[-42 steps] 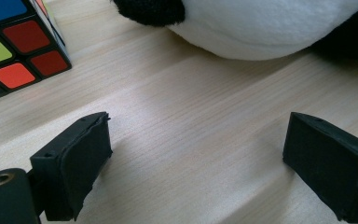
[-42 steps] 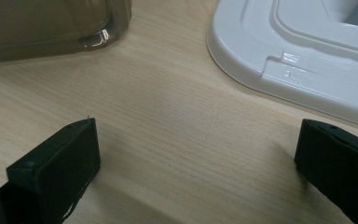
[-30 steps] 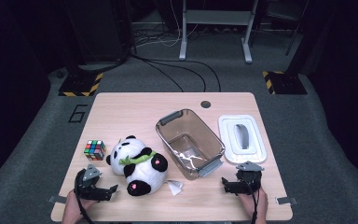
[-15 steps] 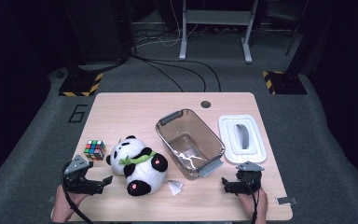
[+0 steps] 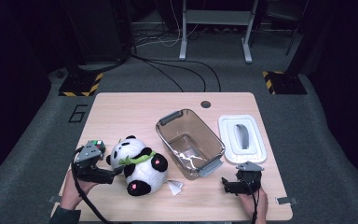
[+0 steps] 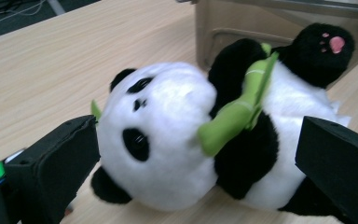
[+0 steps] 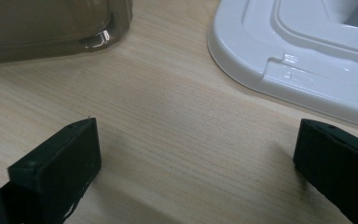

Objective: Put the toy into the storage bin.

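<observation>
Seen from above on the wooden table (image 5: 135, 107): plush panda (image 5: 137, 164) lying on its back at about 8 o'clock from the clear plastic bin (image 5: 189, 142), green bamboo stalk (image 6: 235, 112) slung across its chest. Left gripper (image 5: 114, 173) at the panda's 9 o'clock, jaws spread wide on either side of the toy's head and body, not yet closed on it. Puzzle cube (image 5: 95, 144) just beyond that gripper, toward 11 o'clock of the panda. Right gripper (image 5: 224, 184) resting at 5 o'clock of the bin, jaws released and parted over bare wood. White lid (image 5: 241, 138) flat at the bin's 3 o'clock.
</observation>
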`<action>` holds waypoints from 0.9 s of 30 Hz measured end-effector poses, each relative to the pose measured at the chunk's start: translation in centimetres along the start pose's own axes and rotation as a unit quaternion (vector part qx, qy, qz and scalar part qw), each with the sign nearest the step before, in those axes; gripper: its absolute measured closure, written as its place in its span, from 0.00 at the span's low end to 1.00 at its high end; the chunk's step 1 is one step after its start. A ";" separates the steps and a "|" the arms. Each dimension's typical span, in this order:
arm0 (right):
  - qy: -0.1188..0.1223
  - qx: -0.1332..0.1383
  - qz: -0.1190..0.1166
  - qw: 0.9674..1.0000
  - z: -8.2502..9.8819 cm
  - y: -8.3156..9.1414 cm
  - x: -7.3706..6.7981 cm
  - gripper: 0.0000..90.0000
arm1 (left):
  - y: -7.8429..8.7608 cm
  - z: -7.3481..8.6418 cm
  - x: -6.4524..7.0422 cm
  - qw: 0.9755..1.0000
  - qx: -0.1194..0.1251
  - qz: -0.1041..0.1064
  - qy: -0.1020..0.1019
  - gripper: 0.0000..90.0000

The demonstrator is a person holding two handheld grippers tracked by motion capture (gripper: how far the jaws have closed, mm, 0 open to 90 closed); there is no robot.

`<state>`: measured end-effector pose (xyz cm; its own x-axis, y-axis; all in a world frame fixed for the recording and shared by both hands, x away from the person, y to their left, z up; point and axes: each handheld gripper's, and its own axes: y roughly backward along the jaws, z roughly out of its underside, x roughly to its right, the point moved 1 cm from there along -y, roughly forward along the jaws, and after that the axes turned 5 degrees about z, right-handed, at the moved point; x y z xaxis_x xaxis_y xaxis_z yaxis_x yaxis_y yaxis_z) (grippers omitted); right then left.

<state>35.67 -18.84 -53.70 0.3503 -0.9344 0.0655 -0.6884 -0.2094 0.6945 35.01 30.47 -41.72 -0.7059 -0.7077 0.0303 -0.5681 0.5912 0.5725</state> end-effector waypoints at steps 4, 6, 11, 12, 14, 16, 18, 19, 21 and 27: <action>0.000 0.000 0.000 1.000 0.0 0.0 0.0 0.00 | -0.7 -0.6 0.3 1.000 -0.001 0.009 -0.005 0.00; 0.000 0.000 0.001 1.000 0.0 0.0 0.0 0.00 | -1.5 -1.2 0.7 1.000 -0.002 0.019 -0.009 0.00; -0.001 0.000 0.001 1.000 0.0 0.0 0.0 0.00 | -2.9 -1.7 1.4 0.999 -0.008 0.029 -0.024 0.00; -0.001 0.000 0.001 1.000 0.0 0.0 0.0 0.00 | -3.2 -1.7 1.5 0.999 -0.007 0.034 -0.027 0.00; -0.001 0.000 0.001 1.000 0.0 0.0 0.0 0.00 | -3.7 -1.8 1.7 0.999 -0.013 0.035 -0.034 0.01; -0.001 0.000 0.001 1.000 0.0 0.0 0.0 0.00 | -4.2 -1.8 1.8 0.998 -0.014 0.043 -0.035 0.07; -0.001 0.000 0.001 1.000 0.0 0.0 0.0 0.00 | -4.4 -1.8 1.8 0.998 -0.015 0.043 -0.036 0.12; -0.001 0.000 0.001 1.000 0.0 0.0 0.0 0.00 | -4.8 -1.7 1.9 0.998 -0.021 0.050 -0.037 0.16; -0.001 0.000 0.001 1.000 0.0 0.0 0.0 0.00 | -5.3 -1.5 2.1 0.997 -0.032 0.049 -0.039 0.22; -0.003 0.000 0.002 1.000 0.0 0.1 -0.1 0.00 | -5.8 -1.0 1.9 0.996 -0.040 0.071 -0.024 0.42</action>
<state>35.57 -18.81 -53.70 0.3440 -0.9367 0.0647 -0.6905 -0.2056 0.6935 37.40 25.36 -44.13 -0.7969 -0.5992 0.0769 -0.4280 0.6498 0.6282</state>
